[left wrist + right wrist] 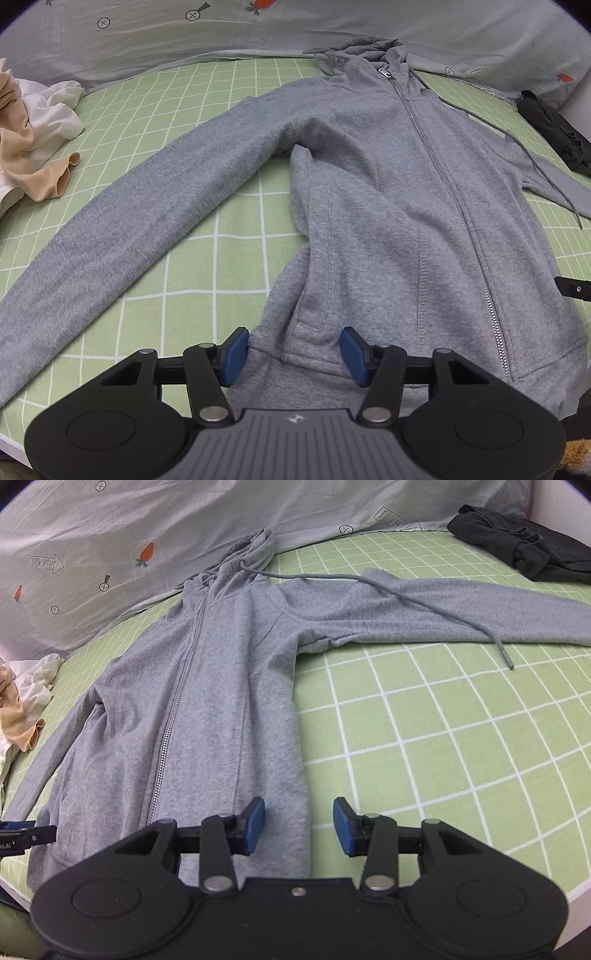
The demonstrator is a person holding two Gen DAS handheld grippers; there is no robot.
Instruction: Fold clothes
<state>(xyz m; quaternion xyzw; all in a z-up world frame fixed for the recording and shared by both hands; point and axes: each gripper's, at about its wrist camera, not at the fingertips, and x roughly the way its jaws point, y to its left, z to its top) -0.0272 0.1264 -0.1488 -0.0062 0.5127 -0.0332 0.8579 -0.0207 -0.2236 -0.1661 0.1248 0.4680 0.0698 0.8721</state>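
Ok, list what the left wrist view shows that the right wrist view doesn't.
Only the left wrist view: the hoodie's left sleeve in full, and the left tongs open over the hem. Only the right wrist view: the other sleeve stretched out, the drawstring tip, and the right tongs open at the hoodie's side edge. Both: grey hoodie, its zipper, black garment, beige and white clothes, green checked sheet.

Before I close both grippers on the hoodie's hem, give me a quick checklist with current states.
1. Left gripper open: ok.
2. Right gripper open: ok.
3. Hem of the hoodie between the left pads: ok.
4. Hoodie edge between the right pads: ok, only the side edge.
5. Zipper closed: ok.
6. Sleeves spread flat: ok.
7. Drawstring clear of the sleeve: not ok, it lies across it.
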